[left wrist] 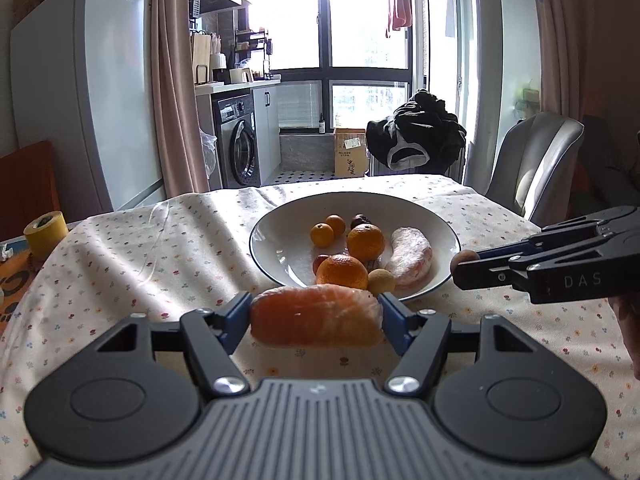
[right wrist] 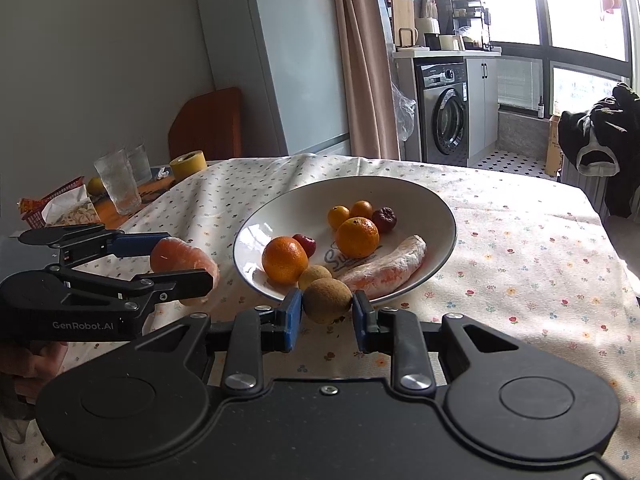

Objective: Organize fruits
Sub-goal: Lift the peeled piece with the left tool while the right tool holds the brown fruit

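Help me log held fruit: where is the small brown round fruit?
The small brown fruit sits clamped in the right gripper, just short of the plate's near rim, beside a similar fruit inside it.

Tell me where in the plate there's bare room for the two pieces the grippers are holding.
The plate is bare in its far-left half, between the rim and the small oranges. The near side is crowded: two large oranges, a brown fruit and the wrapped segment. The left gripper holds a segment, the right gripper a brown ball.
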The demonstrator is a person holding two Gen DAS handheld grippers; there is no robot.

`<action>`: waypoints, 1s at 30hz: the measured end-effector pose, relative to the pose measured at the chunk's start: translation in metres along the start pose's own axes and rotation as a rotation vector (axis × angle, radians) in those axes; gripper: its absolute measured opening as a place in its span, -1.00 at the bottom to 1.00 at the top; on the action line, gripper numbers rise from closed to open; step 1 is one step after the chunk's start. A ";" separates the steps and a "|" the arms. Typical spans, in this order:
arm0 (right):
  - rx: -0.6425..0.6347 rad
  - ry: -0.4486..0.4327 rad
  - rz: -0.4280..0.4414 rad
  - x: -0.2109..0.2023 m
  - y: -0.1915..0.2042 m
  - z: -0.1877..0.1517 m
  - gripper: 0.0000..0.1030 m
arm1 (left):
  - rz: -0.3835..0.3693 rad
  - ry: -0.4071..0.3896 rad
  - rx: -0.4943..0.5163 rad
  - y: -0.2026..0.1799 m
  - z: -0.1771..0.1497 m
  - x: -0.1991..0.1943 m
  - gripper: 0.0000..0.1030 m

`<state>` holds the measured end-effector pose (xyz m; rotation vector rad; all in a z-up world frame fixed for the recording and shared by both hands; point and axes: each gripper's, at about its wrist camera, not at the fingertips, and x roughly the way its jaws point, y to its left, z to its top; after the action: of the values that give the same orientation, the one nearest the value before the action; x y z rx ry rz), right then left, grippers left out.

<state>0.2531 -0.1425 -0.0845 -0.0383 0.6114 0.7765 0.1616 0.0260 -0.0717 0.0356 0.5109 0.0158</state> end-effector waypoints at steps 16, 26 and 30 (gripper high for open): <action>0.008 0.004 0.005 0.009 -0.004 0.002 -0.50 | -0.022 0.045 -0.030 0.011 -0.001 0.017 0.50; 0.006 0.007 0.000 0.009 -0.004 0.000 -0.50 | -0.022 0.117 -0.034 0.011 -0.017 0.032 0.50; 0.008 0.011 0.000 0.011 -0.004 -0.001 -0.50 | -0.022 0.145 -0.042 0.012 -0.023 0.042 0.50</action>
<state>0.2610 -0.1387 -0.0921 -0.0351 0.6247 0.7746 0.1872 0.0398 -0.1118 -0.0126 0.6552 0.0081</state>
